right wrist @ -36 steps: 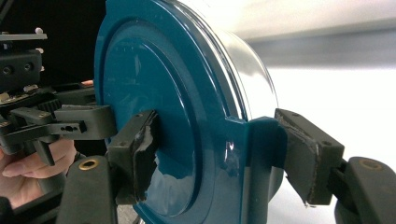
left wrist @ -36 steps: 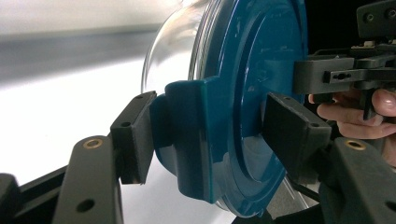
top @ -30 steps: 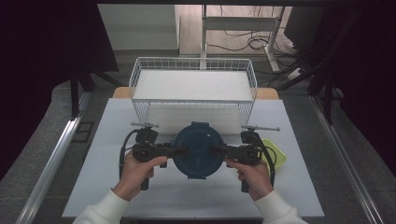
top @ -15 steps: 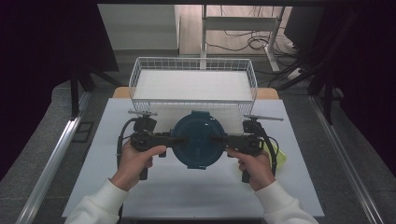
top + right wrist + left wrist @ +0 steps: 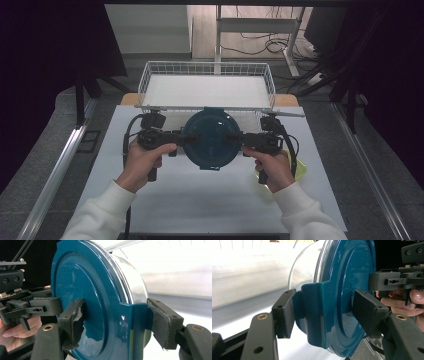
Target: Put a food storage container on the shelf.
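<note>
A round container with a dark blue lid [image 5: 212, 139] and a clear body [image 5: 307, 265] hangs above the white table, held from both sides. My left gripper [image 5: 186, 139] is shut on its left latch tab; in the left gripper view my left gripper [image 5: 327, 312] has one pad under the tab and one on the lid top [image 5: 347, 272]. My right gripper [image 5: 235, 140] is shut on the opposite tab. In the right gripper view my right gripper [image 5: 117, 323] straddles the lid edge [image 5: 82, 290], its worn pads [image 5: 72, 322] pressing on it.
A white wire basket [image 5: 145, 80] stands just beyond the container at the table's far edge. A yellow-green object [image 5: 300, 172] lies on the table under the right hand. Dark curtains flank both sides; a metal rail [image 5: 60, 170] runs along the left.
Both hands have lifted the container off the table and carried it toward the basket. The grips on both tabs look the same.
</note>
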A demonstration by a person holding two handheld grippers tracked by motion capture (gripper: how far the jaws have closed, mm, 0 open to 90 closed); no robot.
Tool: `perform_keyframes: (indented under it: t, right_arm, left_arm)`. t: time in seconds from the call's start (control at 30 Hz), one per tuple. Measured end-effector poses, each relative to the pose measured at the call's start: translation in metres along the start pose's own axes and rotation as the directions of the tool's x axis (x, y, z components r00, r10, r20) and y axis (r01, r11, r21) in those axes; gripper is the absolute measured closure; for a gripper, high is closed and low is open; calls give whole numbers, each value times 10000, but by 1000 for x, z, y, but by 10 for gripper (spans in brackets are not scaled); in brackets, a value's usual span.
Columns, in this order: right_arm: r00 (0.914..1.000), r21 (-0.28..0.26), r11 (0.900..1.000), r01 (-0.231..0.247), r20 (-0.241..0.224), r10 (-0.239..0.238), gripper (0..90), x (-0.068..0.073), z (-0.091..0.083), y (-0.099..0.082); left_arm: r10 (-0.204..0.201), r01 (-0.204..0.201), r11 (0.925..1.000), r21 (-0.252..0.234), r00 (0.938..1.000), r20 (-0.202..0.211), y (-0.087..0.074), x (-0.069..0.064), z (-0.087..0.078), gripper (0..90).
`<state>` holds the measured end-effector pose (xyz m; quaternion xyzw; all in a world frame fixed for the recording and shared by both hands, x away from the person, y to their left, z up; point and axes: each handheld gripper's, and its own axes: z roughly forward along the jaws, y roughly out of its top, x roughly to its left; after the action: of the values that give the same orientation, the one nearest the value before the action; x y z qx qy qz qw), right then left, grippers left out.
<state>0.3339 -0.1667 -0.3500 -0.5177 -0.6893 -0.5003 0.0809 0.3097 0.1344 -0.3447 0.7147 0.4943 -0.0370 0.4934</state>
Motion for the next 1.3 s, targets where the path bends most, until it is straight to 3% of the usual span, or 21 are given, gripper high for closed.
perform_keyframes:
  t: [0.67, 1.07, 1.3]
  right_arm:
    - [9995, -308, 9991, 288, -110, -291, 328, 12, -4, 46]
    - [9989, -281, 9985, 469, -56, -471, 330, 14, 0, 75]
    - [9982, -389, 9975, 592, -84, -596, 332, 19, 1, 99]
  left_arm:
    - [369, -369, 9990, -265, 9993, -8, 49, -2, -9, 383]
    - [273, -269, 9988, -398, 9996, 99, 74, 5, -10, 387]
    - [293, -287, 9983, -504, 9995, 116, 99, 7, -13, 390]
